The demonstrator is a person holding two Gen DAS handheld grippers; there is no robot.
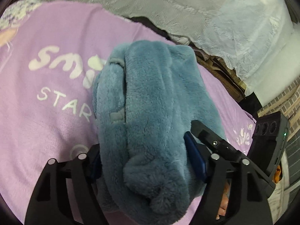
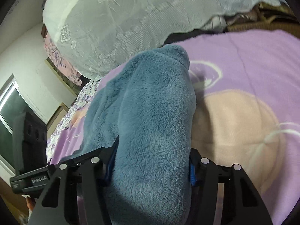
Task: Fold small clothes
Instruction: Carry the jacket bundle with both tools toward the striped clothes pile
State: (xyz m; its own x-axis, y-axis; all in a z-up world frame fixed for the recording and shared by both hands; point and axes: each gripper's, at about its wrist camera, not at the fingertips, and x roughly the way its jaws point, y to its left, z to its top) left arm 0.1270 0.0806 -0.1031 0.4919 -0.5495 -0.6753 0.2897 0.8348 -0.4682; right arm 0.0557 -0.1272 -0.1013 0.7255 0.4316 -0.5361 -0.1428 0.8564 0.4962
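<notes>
Left wrist view: fleece garment point(image 1: 150, 103) bulges between left tool point(image 1: 144, 161) and right tool point(image 2: 151, 166), both clamping it, hiding their fingertips.

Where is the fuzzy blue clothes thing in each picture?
Left wrist view: the fuzzy blue garment fills the middle, bunched between the left gripper pads, which press on it.
Right wrist view: the same garment fills the middle, squeezed between the right gripper pads.
Shared landmark: the purple blanket lies under it in both, with the white lace cloth behind.
</notes>
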